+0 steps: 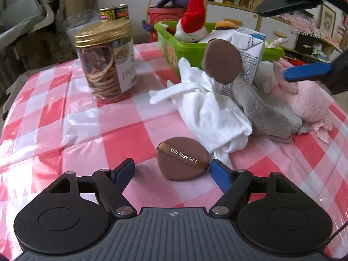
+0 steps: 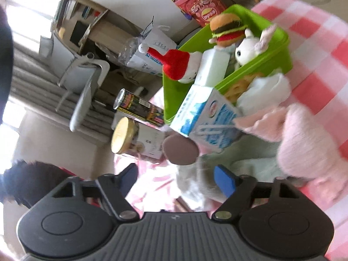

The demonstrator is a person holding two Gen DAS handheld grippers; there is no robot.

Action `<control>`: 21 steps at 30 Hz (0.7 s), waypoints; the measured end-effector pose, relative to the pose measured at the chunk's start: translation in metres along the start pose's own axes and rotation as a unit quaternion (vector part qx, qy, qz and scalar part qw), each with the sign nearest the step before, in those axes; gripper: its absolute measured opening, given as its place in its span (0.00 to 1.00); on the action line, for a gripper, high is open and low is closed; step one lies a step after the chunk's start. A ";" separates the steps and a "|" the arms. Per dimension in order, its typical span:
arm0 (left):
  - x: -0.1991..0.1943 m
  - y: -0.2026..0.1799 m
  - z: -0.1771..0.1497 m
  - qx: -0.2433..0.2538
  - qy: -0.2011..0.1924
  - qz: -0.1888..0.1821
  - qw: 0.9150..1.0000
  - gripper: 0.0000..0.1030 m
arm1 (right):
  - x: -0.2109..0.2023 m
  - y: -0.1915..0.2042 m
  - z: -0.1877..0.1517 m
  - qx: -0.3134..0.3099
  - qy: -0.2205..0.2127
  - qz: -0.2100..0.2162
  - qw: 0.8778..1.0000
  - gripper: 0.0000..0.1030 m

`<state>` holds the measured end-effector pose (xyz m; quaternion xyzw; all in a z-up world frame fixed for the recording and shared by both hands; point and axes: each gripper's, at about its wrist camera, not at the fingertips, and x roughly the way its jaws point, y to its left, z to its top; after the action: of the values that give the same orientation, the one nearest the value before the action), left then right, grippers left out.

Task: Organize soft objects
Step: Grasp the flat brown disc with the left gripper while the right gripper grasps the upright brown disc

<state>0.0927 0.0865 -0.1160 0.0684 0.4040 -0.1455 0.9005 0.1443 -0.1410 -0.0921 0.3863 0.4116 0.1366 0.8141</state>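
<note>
Checked tablecloth [image 1: 65, 113]: left gripper [image 1: 171, 170] spread wide astride brown puff [image 1: 182, 162], set to pinch; right gripper [image 2: 176, 177] agape, empty, above pink plush [image 2: 304, 143], green bin [image 2: 280, 50] near.

Glossy plastic tablecloth [image 1: 87, 119], fuzzy pink plush [image 1: 308, 102], matt puff [image 1: 182, 161]

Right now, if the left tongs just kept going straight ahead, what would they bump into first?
Most likely the brown powder puff lying flat on the checked tablecloth. It sits just past the open left tongs, between their tips. Beyond it lies the white cloth, though depth is hard to judge in this fisheye view.
</note>
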 end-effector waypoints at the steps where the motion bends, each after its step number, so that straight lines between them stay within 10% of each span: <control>1: 0.000 0.000 0.001 0.001 -0.001 -0.001 1.000 0.71 | 0.004 0.000 -0.001 0.008 -0.003 0.005 1.000 0.42; 21: 0.005 0.003 0.004 0.001 -0.012 -0.017 1.000 0.61 | 0.050 -0.003 -0.005 0.100 -0.052 -0.004 0.994 0.36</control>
<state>0.0999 0.0869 -0.1171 0.0605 0.3940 -0.1624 0.9026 0.1717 -0.1133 -0.1246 0.4705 0.3820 0.0709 0.7923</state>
